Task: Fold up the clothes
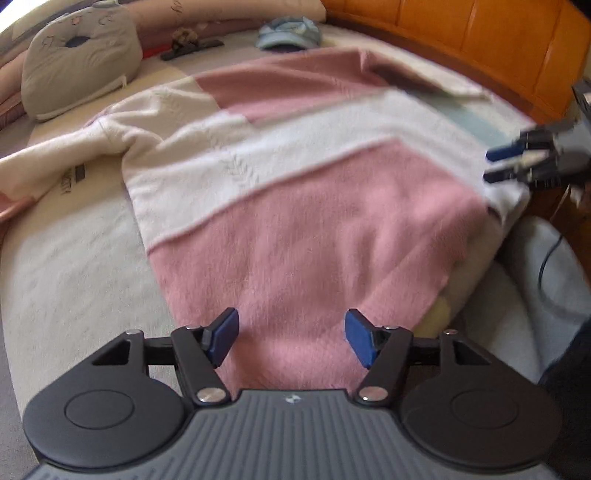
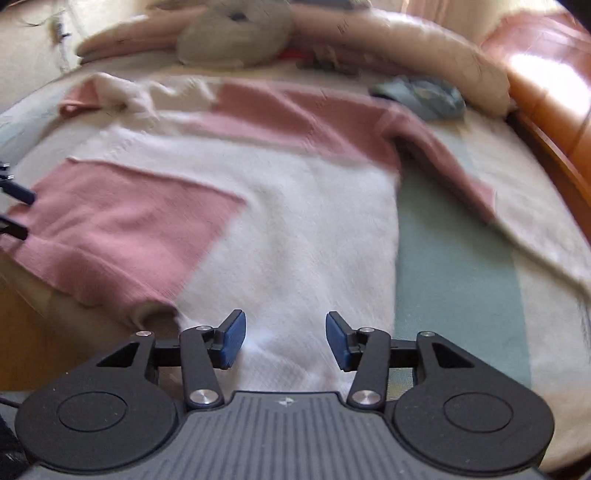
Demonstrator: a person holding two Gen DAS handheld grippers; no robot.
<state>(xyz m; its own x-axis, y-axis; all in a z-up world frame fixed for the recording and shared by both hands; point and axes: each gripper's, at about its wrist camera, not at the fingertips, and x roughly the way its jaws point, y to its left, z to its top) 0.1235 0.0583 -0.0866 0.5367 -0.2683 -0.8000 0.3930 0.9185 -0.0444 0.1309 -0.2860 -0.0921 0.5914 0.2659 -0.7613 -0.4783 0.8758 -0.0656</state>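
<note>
Left wrist view. The left gripper fills the 6 o'clock edge, its jaws spread with nothing pinched; only the pink hem of the sweater shows in the gap. The sweater, pink and white in diagonal blocks, lies flat on the bed and runs from 6 o'clock up to 12 o'clock. One white sleeve trails off toward 9 o'clock. At 3 o'clock the right gripper enters, blurred, over the sweater's right edge; its jaws stand apart and the blur hides whether they touch the cloth. A grey cushion rests at 10 o'clock, a blue cap at 12 o'clock, and an orange wooden bed frame curves from 1 to 2 o'clock.

Right wrist view. The right gripper sits at 6 o'clock with jaws spread, holding nothing, above the white part of the sweater. The garment covers the centre of the bed; its pink block lies toward 9 o'clock, and a pink and white sleeve slants toward 3 o'clock. The left gripper's fingertips show at 9 o'clock, apart, by the pink hem. The grey cushion lies at 12 o'clock, the blue cap at 1 o'clock, the wooden frame at 2 o'clock.
</note>
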